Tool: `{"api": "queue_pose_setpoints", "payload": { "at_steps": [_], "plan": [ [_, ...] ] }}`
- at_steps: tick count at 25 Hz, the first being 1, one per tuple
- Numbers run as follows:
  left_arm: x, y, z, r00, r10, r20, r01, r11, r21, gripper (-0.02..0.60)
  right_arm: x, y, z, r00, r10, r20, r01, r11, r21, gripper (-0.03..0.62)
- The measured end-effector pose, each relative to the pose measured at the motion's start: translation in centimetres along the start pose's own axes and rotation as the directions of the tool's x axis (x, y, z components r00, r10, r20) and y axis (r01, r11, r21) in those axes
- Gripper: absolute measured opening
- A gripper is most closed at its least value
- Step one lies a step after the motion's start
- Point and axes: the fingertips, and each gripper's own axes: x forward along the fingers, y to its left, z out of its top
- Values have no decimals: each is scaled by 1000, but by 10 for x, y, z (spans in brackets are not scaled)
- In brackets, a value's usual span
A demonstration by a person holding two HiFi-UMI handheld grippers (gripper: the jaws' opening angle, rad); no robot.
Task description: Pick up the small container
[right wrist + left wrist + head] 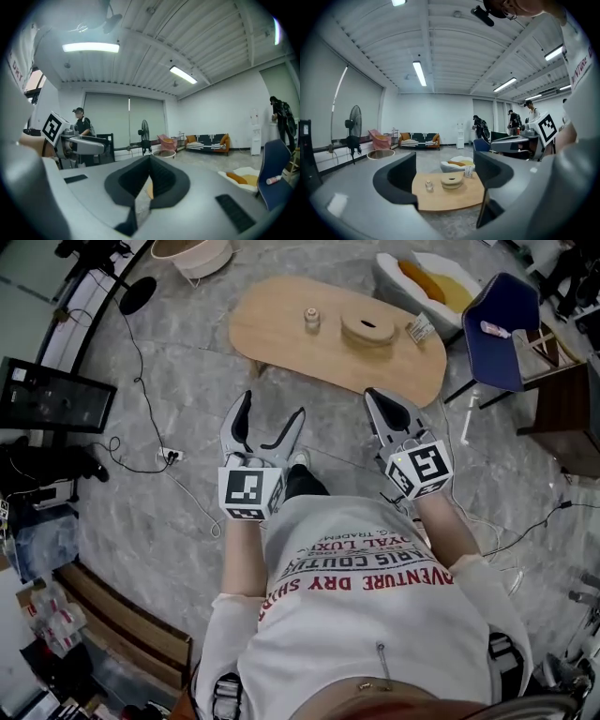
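A wide room with a grey marbled floor (187, 381) holds a low, rounded wooden table (281, 334), which stands ahead of the person and well apart from both grippers. The small container (312, 319), a little clear jar as far as can be told, stands upright on the table's left half. Just to its right lies a round wooden disc (367, 329), with a small card (419, 329) further right. A blue chair (502, 334) stands past the table's right end.

The left gripper (274, 404) is held out in front of the person's chest with its jaws spread wide and nothing between them. In the left gripper view the container shows far off on the table, framed by the gap between the jaws. The right gripper (373, 395) has its jaws brought together at the tips and holds nothing.

The task looks to be at its very start. The container is untouched and neither gripper is near it. The whole approach is left to do, then closing on the jar and lifting it. Going by its spread jaws and its line on the jar, the left gripper seems the likelier one to take it.
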Motion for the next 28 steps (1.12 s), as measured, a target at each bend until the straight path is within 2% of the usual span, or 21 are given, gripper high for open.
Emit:
{"api": "queue_pose_setpoints", "payload": {
  "at_steps": [6,11,17,22,25,28],
  "plan": [
    [66,92,-5,991,-124,-51,124,992,1,397,98,-15,10,995,-94,-19,94,995,21,-5],
    [122,132,-16,976,-189,-112,198,978,72,420,154,-39,7,987,-155,-46,157,987,45,-5],
    [194,147,-48,959,-232,-163,243,969,51,425,198,-88,-24,978,-191,-87,197,978,70,-5],
    [275,157,-76,956,-243,-166,249,968,18,434,245,-147,-52,978,-173,-115,183,979,83,-5],
    [321,162,-101,948,-246,-201,250,968,-3,440,275,-184,-73,977,-156,-147,171,980,98,-5],
    [368,165,-133,937,-259,-234,269,963,8,443,305,-223,-99,974,-147,-175,169,979,118,-5]
  ]
}}
